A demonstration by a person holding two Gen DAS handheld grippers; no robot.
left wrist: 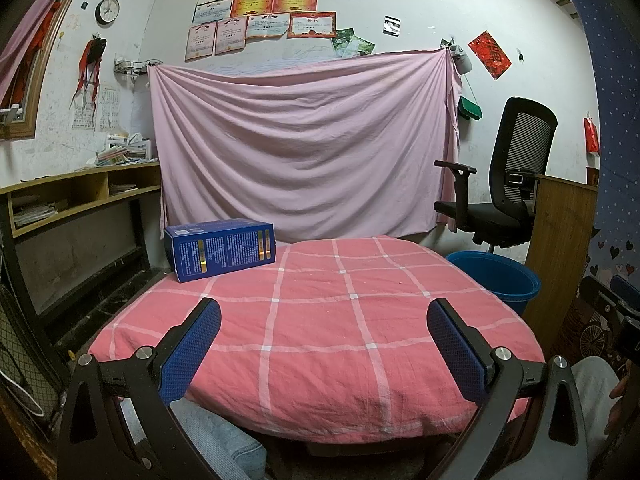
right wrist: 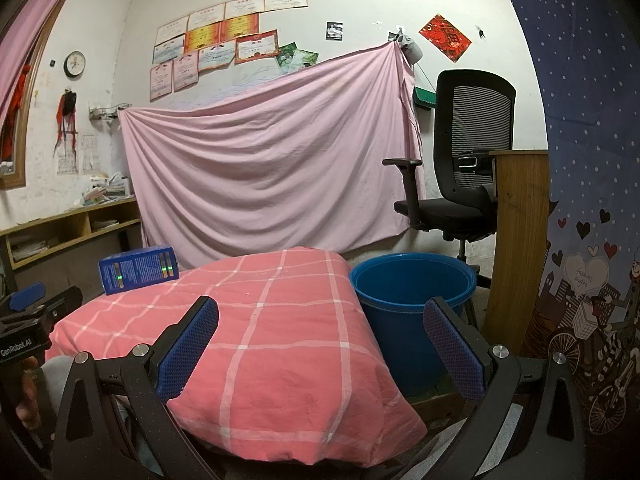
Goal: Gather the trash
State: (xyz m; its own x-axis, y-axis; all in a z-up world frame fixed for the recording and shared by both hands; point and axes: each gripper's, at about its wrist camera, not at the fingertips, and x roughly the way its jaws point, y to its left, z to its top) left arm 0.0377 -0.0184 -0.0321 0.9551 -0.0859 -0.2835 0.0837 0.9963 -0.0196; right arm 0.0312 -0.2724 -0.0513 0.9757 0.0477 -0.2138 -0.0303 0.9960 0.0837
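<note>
**Blue carton on the far left corner, both grippers spread wide and holding nothing**

The dark blue rectangular cardboard box (left wrist: 219,249) printed with small text and gold stripes lies on its long side at the far left corner of the table covered in a pink-red checked cloth (left wrist: 320,320). In the right wrist view the same box (right wrist: 138,268) sits at the far left edge of the cloth (right wrist: 260,340), well apart from both grippers.

The round blue plastic bucket (right wrist: 412,300) stands on the floor just beside the table's right edge, its mouth open upward; from the left wrist view only part of its rim (left wrist: 496,276) shows past the cloth.

The left gripper (left wrist: 322,346) hovers over the near edge of the table, its blue-padded fingers spread wide with nothing between them. The right gripper (right wrist: 320,346) is likewise wide open and holds nothing, with the bucket showing just inside its right finger.

Behind the table a pale pink sheet (left wrist: 304,148) hangs across the wall, with a black mesh office chair (left wrist: 508,176) to its right.
</note>
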